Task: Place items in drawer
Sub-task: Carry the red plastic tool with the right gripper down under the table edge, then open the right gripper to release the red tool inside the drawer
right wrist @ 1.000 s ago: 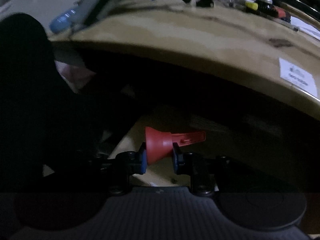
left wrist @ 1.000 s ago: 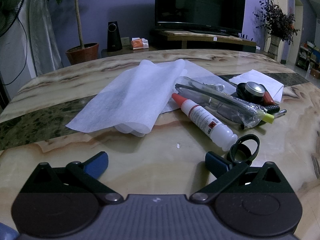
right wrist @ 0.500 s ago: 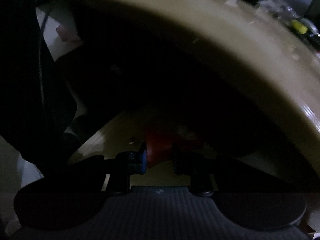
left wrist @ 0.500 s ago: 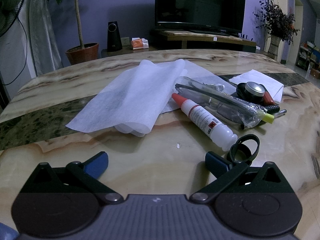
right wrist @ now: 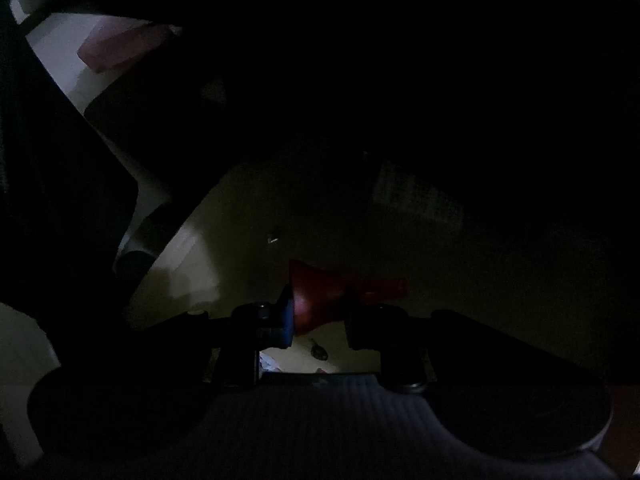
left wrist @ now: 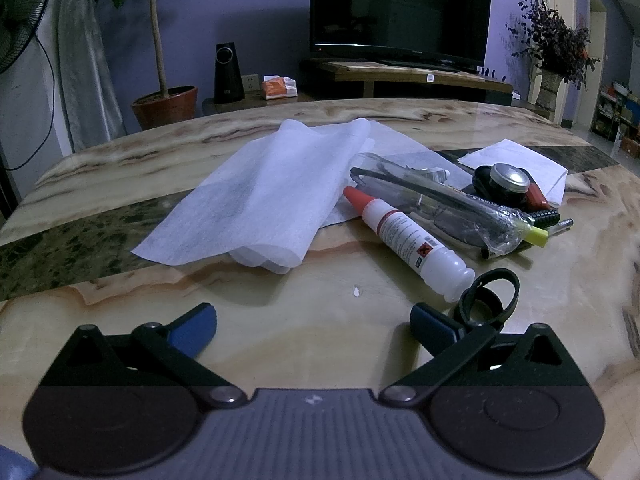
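Observation:
In the right wrist view my right gripper (right wrist: 318, 314) is shut on a red funnel-shaped piece (right wrist: 320, 300), whose narrow stem points right. It hangs low over the pale floor of the open drawer (right wrist: 248, 216), under the dark table. In the left wrist view my left gripper (left wrist: 314, 322) rests open over the marble table (left wrist: 280, 328) with nothing between its blue pads. Ahead of it lie a white bottle with a red cap (left wrist: 404, 234), a black strap loop (left wrist: 490, 298), a clear bag of pens (left wrist: 448, 204), a round tin (left wrist: 508, 180) and white cloths (left wrist: 272, 188).
The underside of the table fills the upper right of the right wrist view in darkness. A pink object (right wrist: 120, 46) lies at the upper left there. Beyond the table stand a television (left wrist: 400, 8), a potted plant (left wrist: 164, 96) and a fan (left wrist: 20, 12).
My right gripper has tipped downward and sunk under the table edge into the drawer with the red piece still held. The tabletop has left its view. The left gripper has not moved.

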Tool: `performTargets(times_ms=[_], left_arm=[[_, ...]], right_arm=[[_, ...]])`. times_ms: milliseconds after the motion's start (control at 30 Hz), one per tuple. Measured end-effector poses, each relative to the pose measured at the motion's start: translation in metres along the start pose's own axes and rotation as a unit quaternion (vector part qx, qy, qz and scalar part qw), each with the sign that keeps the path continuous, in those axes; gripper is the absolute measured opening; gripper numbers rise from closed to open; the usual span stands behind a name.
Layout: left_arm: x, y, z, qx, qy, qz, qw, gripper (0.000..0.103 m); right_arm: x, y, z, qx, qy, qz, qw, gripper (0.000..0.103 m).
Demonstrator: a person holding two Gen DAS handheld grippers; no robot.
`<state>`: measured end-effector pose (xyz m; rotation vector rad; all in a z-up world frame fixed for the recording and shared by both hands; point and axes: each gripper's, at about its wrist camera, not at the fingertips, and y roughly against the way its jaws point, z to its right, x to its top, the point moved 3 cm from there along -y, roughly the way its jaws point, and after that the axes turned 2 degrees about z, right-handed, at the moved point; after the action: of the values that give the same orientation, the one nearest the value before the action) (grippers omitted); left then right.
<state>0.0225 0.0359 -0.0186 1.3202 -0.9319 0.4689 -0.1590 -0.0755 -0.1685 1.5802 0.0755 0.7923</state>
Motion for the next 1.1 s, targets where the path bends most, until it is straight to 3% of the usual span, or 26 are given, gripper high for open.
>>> performTargets(times_ms=[533,667,1100], left_arm=[[0.0,0.0,0.0,0.0,0.0,0.0,1.0,0.103],[0.0,0.0,0.0,0.0,0.0,0.0,1.0,0.103],[0.0,0.0,0.0,0.0,0.0,0.0,1.0,0.103]], right_arm=[[-0.017,0.012,0.01,-0.006,-0.063,-0.004,0.998,0.027],[-0.016,0.005,0.008,-0.003,-0.054,-0.017,0.998,0.027],[-0.021,0.039,0.002,-0.025,0.004,0.018,1.0,0.028]])
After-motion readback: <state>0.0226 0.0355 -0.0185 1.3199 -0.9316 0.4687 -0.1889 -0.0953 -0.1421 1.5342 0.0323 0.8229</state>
